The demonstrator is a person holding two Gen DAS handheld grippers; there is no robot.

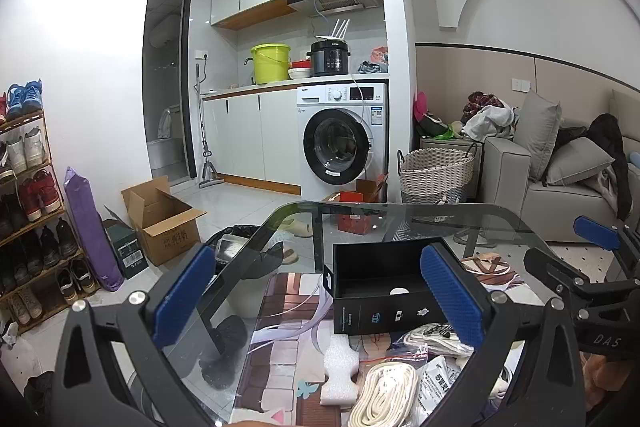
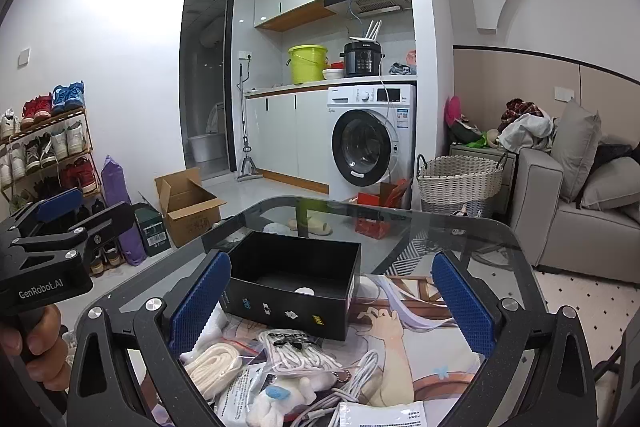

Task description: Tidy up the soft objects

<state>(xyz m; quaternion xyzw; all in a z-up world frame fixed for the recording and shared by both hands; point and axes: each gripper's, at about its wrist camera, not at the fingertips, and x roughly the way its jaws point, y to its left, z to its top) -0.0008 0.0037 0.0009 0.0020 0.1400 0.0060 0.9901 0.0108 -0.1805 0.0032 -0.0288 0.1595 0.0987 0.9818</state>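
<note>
Left wrist view: the left gripper [image 1: 316, 295] hangs above the glass bench [image 1: 440, 223], its jaws spread wide with nothing between the pads. Ahead of it an open black box [image 1: 380, 291] stands on a printed mat [image 1: 288, 311]. Just nearer than the box lie the soft objects: a white foam piece [image 1: 339, 367], a coil of cream rope [image 1: 384, 395] and bagged white cord [image 1: 436, 339]. The right gripper [image 1: 560, 247] shows at the right edge, apart from all items.

Right wrist view: the right gripper [image 2: 332, 303] is likewise spread, holding nothing, over the same pile. The cream rope [image 2: 212, 363] lies near its left finger; a bagged white cord [image 2: 296, 347] touches the box [image 2: 296, 283] front; a white plush [image 2: 280, 399] and a thin white cable [image 2: 360, 371] sit nearest the camera. The left gripper [image 2: 76, 211] appears at left, held by a hand [image 2: 36, 347]. The box contains only a small white disc [image 2: 305, 291].
</note>
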